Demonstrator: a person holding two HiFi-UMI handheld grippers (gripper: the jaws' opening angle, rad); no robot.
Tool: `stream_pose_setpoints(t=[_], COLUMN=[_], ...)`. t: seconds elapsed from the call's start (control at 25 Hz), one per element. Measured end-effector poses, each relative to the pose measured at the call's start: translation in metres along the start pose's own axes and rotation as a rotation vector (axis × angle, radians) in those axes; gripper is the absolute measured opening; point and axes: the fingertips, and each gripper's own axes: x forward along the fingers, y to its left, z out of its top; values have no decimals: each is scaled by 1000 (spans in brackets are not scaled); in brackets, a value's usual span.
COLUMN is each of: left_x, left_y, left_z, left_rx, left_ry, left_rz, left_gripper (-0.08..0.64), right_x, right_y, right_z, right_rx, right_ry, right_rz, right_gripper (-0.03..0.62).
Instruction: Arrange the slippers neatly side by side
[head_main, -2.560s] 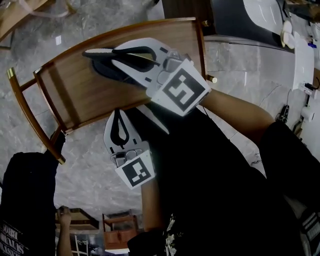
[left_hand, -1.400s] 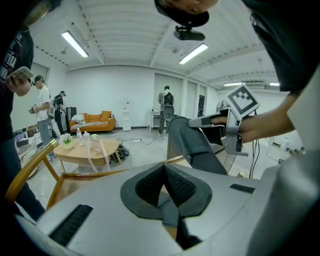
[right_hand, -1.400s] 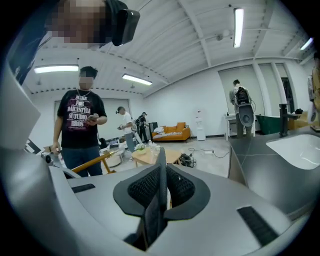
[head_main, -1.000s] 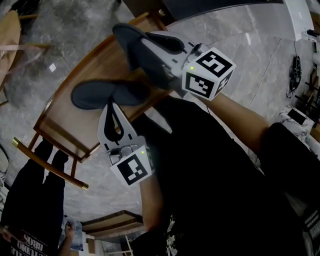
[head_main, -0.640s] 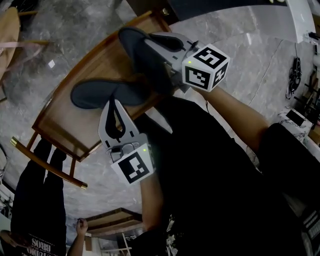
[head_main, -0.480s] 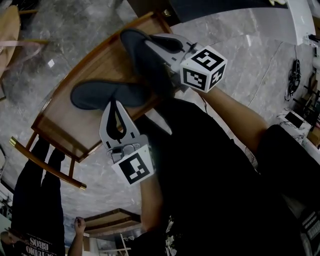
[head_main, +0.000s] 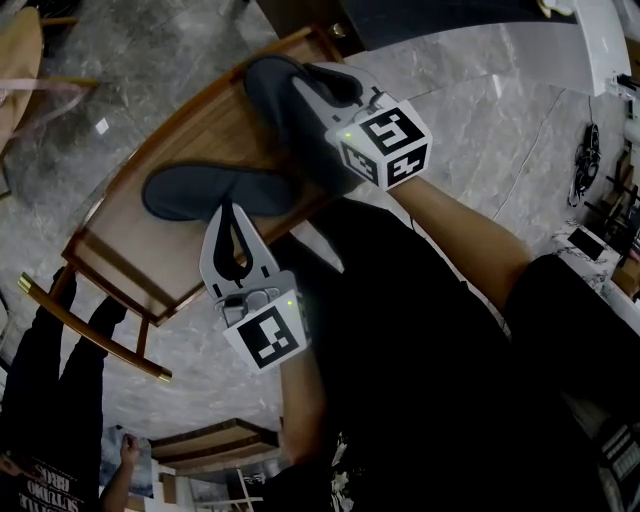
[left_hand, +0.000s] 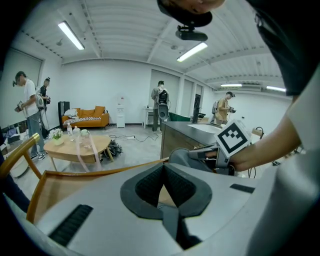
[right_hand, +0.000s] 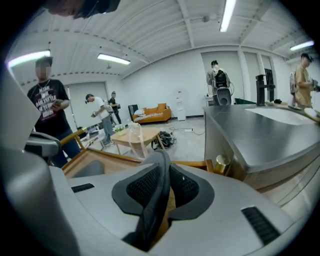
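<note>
**Placement step.** The right gripper (head_main: 318, 85) is pinching the edge of the second slipper (head_main: 285, 120) and bringing it to the chair (head_main: 140, 160). Its jaws have just been opening, with that edge between them. The first slipper (head_main: 195, 190) is lying flat on the seat. The left gripper (head_main: 228, 205) is clenched on nothing and pointing at the first slipper's near edge.

**Likely next.** Releasing fully, then nudging the pair parallel, since the two are lying at an angle.

**Unclear.** The right gripper is hiding whether the second slipper is resting on the seat. It is also unclear whether the left gripper is touching the first slipper.

far slipper (head_main: 270, 92) partly hidden, bystander (head_main: 42, 400) cropped
</note>
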Motion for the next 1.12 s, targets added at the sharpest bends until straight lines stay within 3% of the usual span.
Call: stream_pose_setpoints(t=[0.32, 0.48, 0.72, 0.88, 1.12], left_x=[0, -1, -1, -1, -1], left_y=[-1, -2, -3, -3, -9], left_z=[-1, -1, -3, -7, -10], left_rx=[-2, -2, 2, 1, 8], left_ry=[-1, 2, 1, 9, 14], left_rz=[3, 3, -3, -10, -27], left_gripper=[2, 2, 2, 2, 2], right_x=[6, 6, 0, -16, -44], right_y=[-5, -6, -10, -2, 35], right_z=[-9, -10, -10, -10, -30], right_rx=[-78, -94, -87, -128, -319], right_ry=[39, 43, 35, 44, 95], right_rz=[-148, -161, -161, -111, 39], right_gripper=[60, 61, 126, 130, 144])
